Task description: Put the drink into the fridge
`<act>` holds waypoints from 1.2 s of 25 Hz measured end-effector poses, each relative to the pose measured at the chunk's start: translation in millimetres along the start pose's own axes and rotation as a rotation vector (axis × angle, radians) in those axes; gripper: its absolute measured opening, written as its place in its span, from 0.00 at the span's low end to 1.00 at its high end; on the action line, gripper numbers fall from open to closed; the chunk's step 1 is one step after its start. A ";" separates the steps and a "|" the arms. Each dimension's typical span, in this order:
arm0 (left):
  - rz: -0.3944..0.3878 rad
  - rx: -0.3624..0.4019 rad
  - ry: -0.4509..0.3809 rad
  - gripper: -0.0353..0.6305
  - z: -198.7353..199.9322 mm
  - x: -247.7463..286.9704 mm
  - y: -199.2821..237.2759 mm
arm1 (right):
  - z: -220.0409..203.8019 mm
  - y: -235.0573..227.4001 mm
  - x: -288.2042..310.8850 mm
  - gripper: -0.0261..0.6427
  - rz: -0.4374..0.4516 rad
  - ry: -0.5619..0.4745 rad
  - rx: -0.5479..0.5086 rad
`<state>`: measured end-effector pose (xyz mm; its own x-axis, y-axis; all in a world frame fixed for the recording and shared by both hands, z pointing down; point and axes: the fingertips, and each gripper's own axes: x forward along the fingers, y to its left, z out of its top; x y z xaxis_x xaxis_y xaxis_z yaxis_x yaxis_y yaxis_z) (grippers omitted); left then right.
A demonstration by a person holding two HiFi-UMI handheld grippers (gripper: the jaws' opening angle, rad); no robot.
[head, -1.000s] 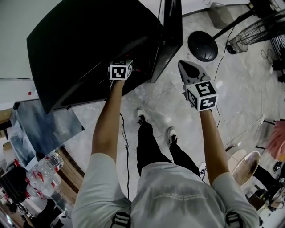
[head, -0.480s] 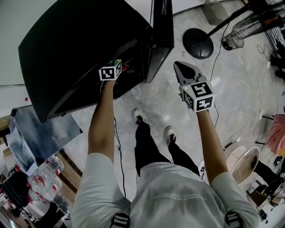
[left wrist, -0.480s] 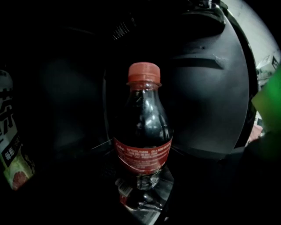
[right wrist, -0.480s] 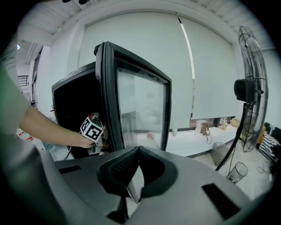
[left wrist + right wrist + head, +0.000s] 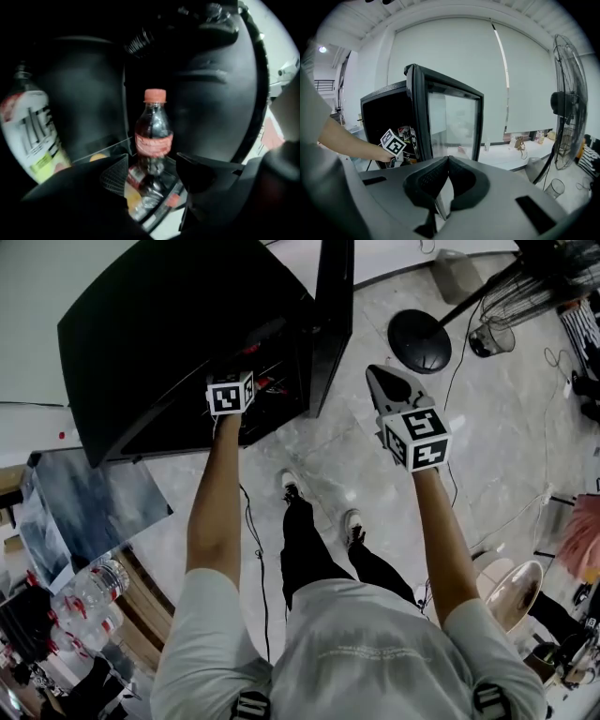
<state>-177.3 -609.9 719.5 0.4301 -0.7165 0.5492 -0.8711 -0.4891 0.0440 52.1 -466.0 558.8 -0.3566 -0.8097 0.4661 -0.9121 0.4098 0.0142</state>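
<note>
- The boxy black fridge (image 5: 178, 334) fills the upper left of the head view. Its glass-fronted door (image 5: 333, 324) stands swung open at upper centre, just as it did a second ago; only the framing has drifted a little.
- The right tongs (image 5: 447, 161) hang at centre right of the head view, clear of the door and clenched on nothing. They have kept that station through the last second.
- The left tongs (image 5: 151, 164) are still reached into the fridge mouth, and their marker cube has barely shifted at the edge of the opening. Their jaws are released, spread wide and touching nothing.
- The dark cola bottle with a red cap and red label (image 5: 153, 136) stands upright on a fridge shelf at the centre of the left gripper view. It is just beyond the jaw tips and apart from both.
- A taller white-labelled bottle (image 5: 33, 136) stands at the left edge of that view.
- So little has moved that the drink looks already delivered and let go. What likely remains is drawing the left tongs straight back without clipping the bottle, then swinging the door shut.
</note>
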 end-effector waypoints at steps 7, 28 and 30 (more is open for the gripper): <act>0.002 -0.069 0.008 0.51 -12.7 -60.4 -27.5 | 23.5 4.8 -30.9 0.04 0.037 -0.029 -0.055; 0.112 0.045 -0.276 0.07 74.6 -321.6 -146.9 | 88.5 75.3 -151.2 0.04 0.261 -0.160 -0.242; 0.119 0.063 -0.296 0.07 84.6 -341.5 -159.0 | 92.7 83.0 -160.6 0.04 0.283 -0.168 -0.261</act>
<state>-165.6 -329.5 454.3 0.3844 -0.8795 0.2804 -0.9070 -0.4164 -0.0626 14.8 -340.9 403.1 -0.6336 -0.6980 0.3336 -0.6990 0.7013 0.1398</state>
